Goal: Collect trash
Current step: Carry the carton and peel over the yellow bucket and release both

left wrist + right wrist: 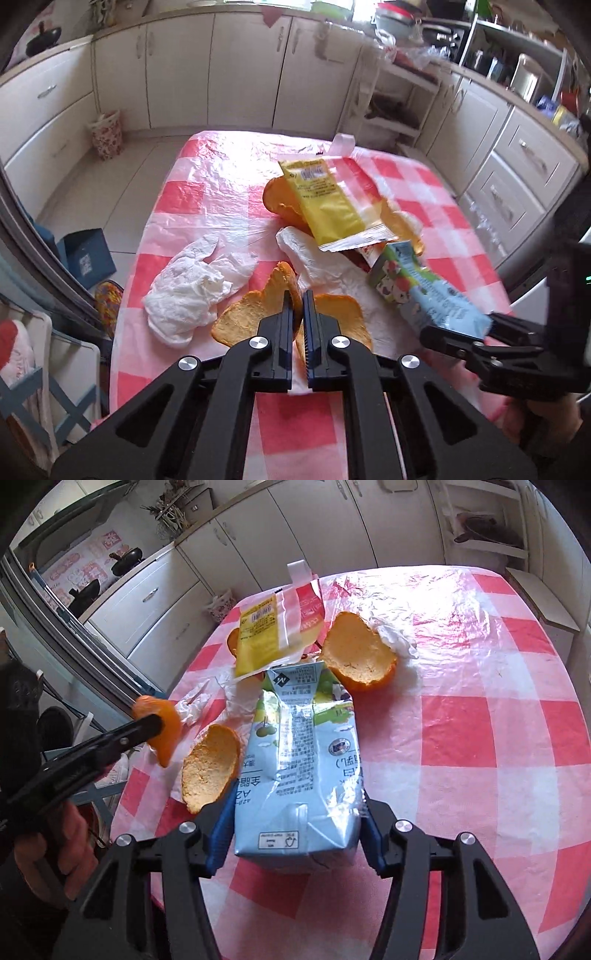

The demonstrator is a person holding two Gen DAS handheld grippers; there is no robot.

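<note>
Grabbing trash: the left gripper (297,306) has its jaws pinched on an orange peel (162,731) at nine o'clock, the right gripper (291,834) clamps the milk carton (299,771) mid-surface (480,738), and both next need lifting toward a bin, none visible.

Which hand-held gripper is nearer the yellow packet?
Left, narrowly. The left hand-held gripper, pinching an orange peel, sits a little short of the yellow packet. The right hand-held gripper clamps the milk carton's base, a carton-length away.
</note>
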